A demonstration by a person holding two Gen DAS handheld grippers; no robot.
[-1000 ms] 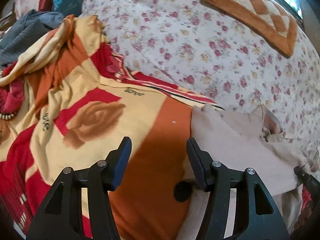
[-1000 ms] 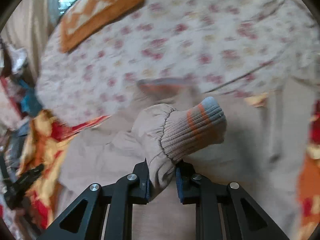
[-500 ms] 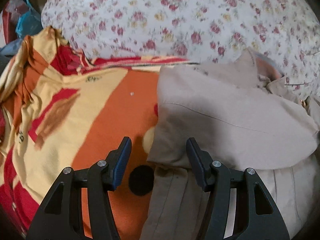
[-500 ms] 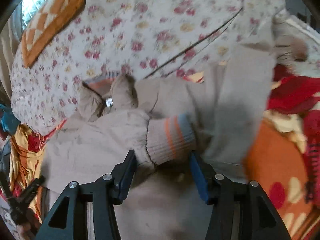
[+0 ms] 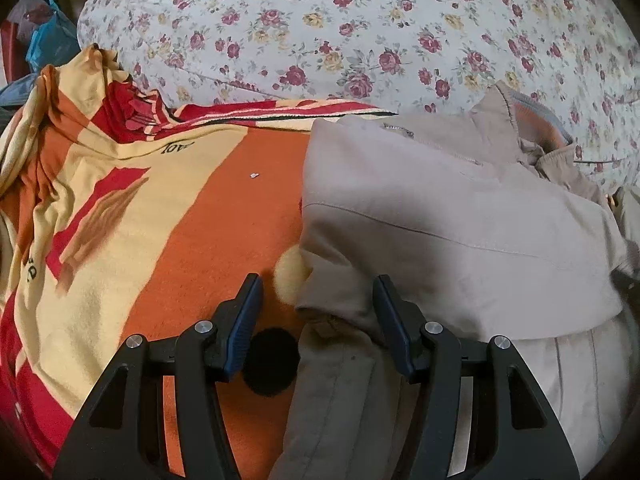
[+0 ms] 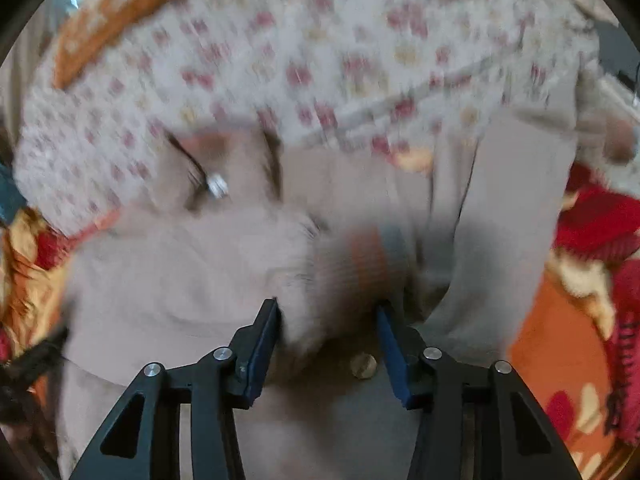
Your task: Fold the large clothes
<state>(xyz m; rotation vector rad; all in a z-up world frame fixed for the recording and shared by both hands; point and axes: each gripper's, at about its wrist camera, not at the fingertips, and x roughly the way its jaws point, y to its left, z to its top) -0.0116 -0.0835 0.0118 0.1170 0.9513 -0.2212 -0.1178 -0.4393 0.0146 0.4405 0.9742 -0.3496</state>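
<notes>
A bed fills both views, and its far part is covered by a white floral sheet (image 5: 360, 40) with small red and yellow roses. The near part of the bed carries a big fleece blanket (image 5: 152, 216) in orange, cream and red blocks, which is bunched up toward the left edge of the bed. On this blanket, toward the right side of the bed, lies the beige jacket (image 5: 460, 216), with one sleeve folded across the body and the collar with its zipper pointing to the floral sheet. In the right wrist view the jacket (image 6: 192, 272) is blurred, but a ribbed cuff (image 6: 372, 260) with an orange and a blue-grey stripe is visible on top of it. An orange checked cushion (image 6: 120, 12) lies on the far part of the bed, near a bright window. Beyond the far left corner of the bed there is a blue bag (image 5: 48, 40) among other dim things. The left gripper (image 5: 316, 300) is spread wide, over the left edge of the jacket where it meets the blanket. The right gripper (image 6: 328, 320) is also spread apart, with the cuff just ahead of its blue pads and nothing pinched.
</notes>
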